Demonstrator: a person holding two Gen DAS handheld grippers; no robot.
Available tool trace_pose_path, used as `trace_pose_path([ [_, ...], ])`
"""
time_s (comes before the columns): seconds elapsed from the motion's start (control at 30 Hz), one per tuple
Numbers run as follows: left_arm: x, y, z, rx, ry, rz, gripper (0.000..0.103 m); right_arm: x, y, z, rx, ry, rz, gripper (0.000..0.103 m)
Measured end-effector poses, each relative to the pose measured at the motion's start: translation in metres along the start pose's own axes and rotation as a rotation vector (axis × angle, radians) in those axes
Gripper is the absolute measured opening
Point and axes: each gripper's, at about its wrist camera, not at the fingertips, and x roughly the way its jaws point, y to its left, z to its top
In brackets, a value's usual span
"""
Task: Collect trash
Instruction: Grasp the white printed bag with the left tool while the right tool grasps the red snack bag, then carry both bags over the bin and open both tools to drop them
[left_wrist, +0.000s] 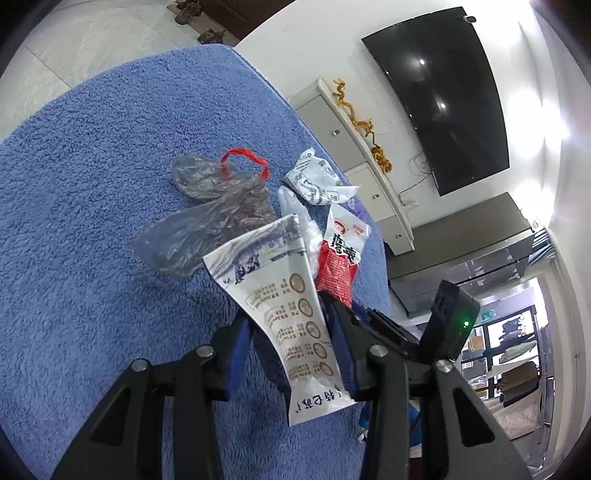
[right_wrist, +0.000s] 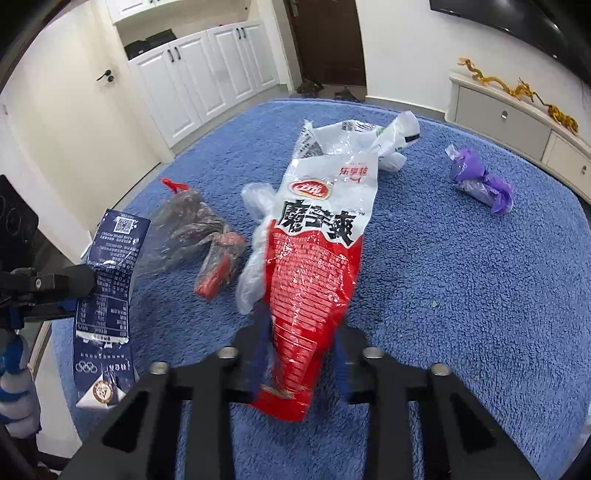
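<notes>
Trash lies scattered on a blue carpet (right_wrist: 461, 280). The right tool (right_wrist: 301, 328) is clamped on a red-and-white snack packet (right_wrist: 317, 258), pads pressing its lower red part; its long axis runs away from the camera, white end far, with large black Chinese characters and a red oval logo. The left tool (left_wrist: 291, 332) grips a flattened blue-and-white carton (left_wrist: 288, 295), printed with Chinese text, a QR code and Olympic rings. A clear bag with red drawstring (right_wrist: 192, 229), a white bag (right_wrist: 391, 140) and a purple wrapper (right_wrist: 480, 177) rest on the carpet.
</notes>
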Motion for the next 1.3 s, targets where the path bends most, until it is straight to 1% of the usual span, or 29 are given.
trace_pose_path([
  [0.03, -0.002, 0.000, -0.001, 0.004, -0.001, -0.003, 0.039, -0.004, 0.001, -0.002, -0.004, -0.005, 0.004, 0.018],
  [0.1, -0.006, -0.001, -0.003, 0.014, -0.003, -0.010, 0.039, -0.010, 0.004, -0.006, -0.013, -0.016, 0.012, 0.014],
  [0.13, -0.008, -0.001, -0.003, 0.019, -0.004, -0.013, 0.039, -0.015, 0.005, -0.009, -0.017, -0.023, 0.018, 0.008],
  [0.23, -0.014, -0.006, -0.009, 0.038, -0.003, -0.017, 0.039, -0.030, 0.007, -0.017, -0.022, -0.046, 0.024, 0.007],
  [0.37, -0.017, -0.022, -0.015, 0.069, -0.003, -0.018, 0.039, -0.055, 0.003, -0.028, 0.010, -0.097, 0.036, 0.007],
  [0.5, -0.021, -0.044, -0.019, 0.131, -0.003, -0.009, 0.039, -0.083, -0.005, -0.038, 0.034, -0.151, 0.013, 0.007],
  [0.6, -0.024, -0.071, -0.021, 0.200, -0.008, -0.013, 0.039, -0.114, -0.023, -0.044, 0.059, -0.201, -0.022, 0.007],
  [0.8, -0.015, -0.120, -0.024, 0.301, -0.001, -0.044, 0.039, -0.176, -0.060, -0.071, 0.142, -0.304, -0.105, 0.007],
  [0.9, 0.002, -0.150, -0.031, 0.355, 0.023, -0.054, 0.039, -0.201, -0.082, -0.090, 0.198, -0.343, -0.156, 0.007],
  [1.0, 0.029, -0.182, -0.044, 0.412, 0.072, -0.073, 0.039, -0.224, -0.108, -0.108, 0.257, -0.375, -0.201, 0.007],
  [1.13, 0.070, -0.228, -0.069, 0.493, 0.148, -0.088, 0.039, -0.254, -0.147, -0.147, 0.356, -0.409, -0.263, 0.007],
  [1.23, 0.108, -0.263, -0.093, 0.556, 0.218, -0.098, 0.039, -0.266, -0.170, -0.175, 0.421, -0.413, -0.301, 0.007],
  [1.3, 0.128, -0.280, -0.108, 0.584, 0.257, -0.099, 0.039, -0.272, -0.187, -0.198, 0.473, -0.411, -0.326, 0.008],
])
